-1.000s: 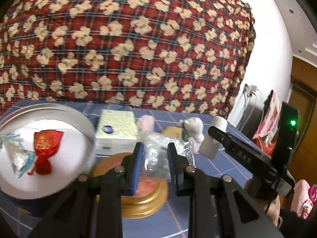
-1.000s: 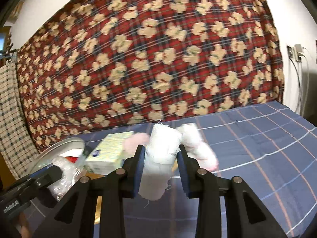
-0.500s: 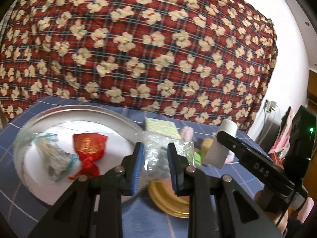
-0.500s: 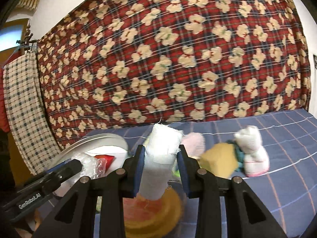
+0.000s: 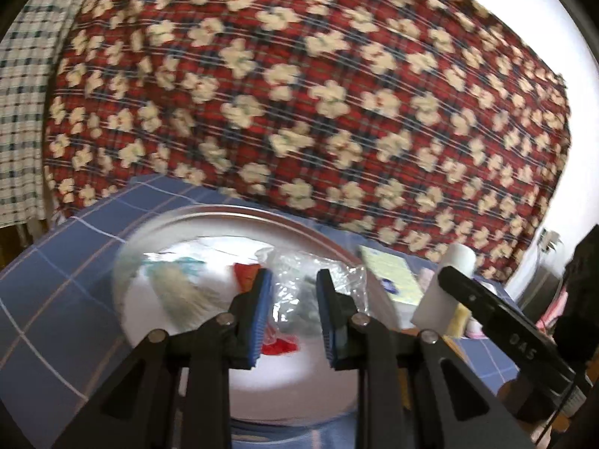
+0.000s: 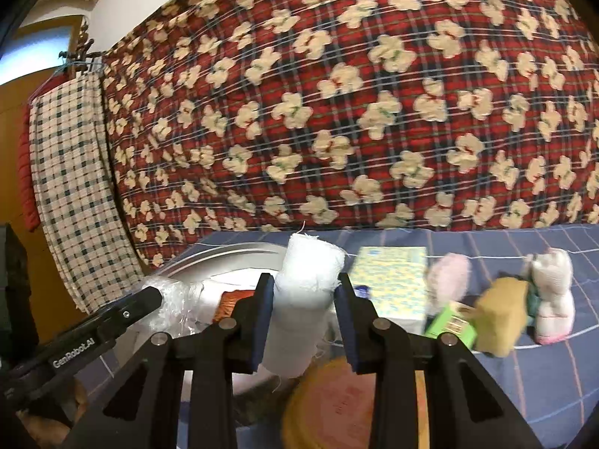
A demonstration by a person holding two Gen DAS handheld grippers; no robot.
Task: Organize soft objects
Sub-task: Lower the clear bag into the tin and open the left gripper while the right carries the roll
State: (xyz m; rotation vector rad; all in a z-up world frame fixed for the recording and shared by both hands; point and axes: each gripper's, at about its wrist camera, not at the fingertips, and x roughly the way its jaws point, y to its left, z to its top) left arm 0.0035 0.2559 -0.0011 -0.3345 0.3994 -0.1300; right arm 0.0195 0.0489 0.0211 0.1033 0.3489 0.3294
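Over the blue checked bed, the left gripper pinches a crumpled clear plastic bag above the round metal tray. Just beside it, the right gripper clamps an upright white cloth roll between its pads.

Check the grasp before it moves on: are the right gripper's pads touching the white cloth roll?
Touching. In the right wrist view, both blue pads press against the white cloth roll, with no gap showing.
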